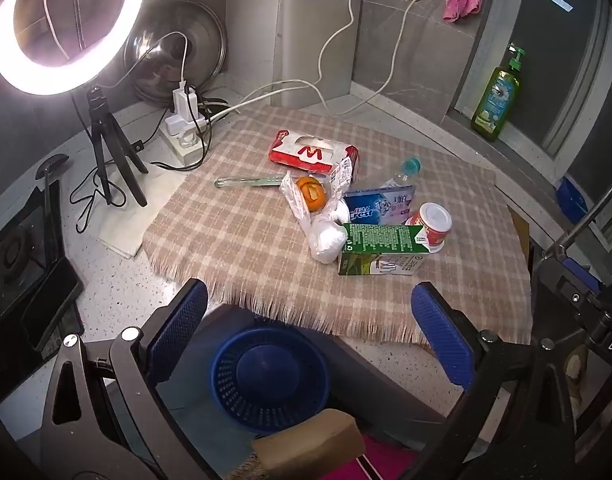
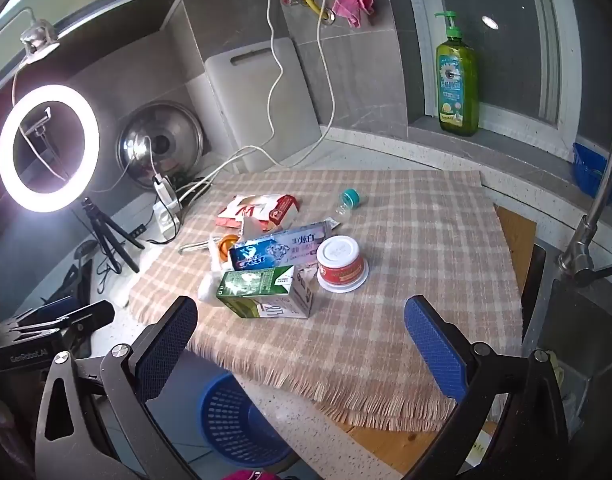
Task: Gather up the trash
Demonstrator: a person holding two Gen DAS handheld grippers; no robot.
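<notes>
A: How do the jaws stand?
B: Left gripper (image 1: 310, 332) and right gripper (image 2: 302, 344) both spread wide, grasping nothing, above the bench's near edge.
A: And the trash?
B: Heaped mid-cloth (image 2: 406, 300): milk carton (image 2: 266, 294) nearest, toothpaste box (image 2: 280, 246) and red cup (image 2: 342, 264) behind. The blue basket (image 1: 268, 378) sits below.

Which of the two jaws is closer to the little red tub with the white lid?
Probably the right gripper; the red tub sits just ahead of it. The left gripper sees it farther off, behind the green carton.
</notes>
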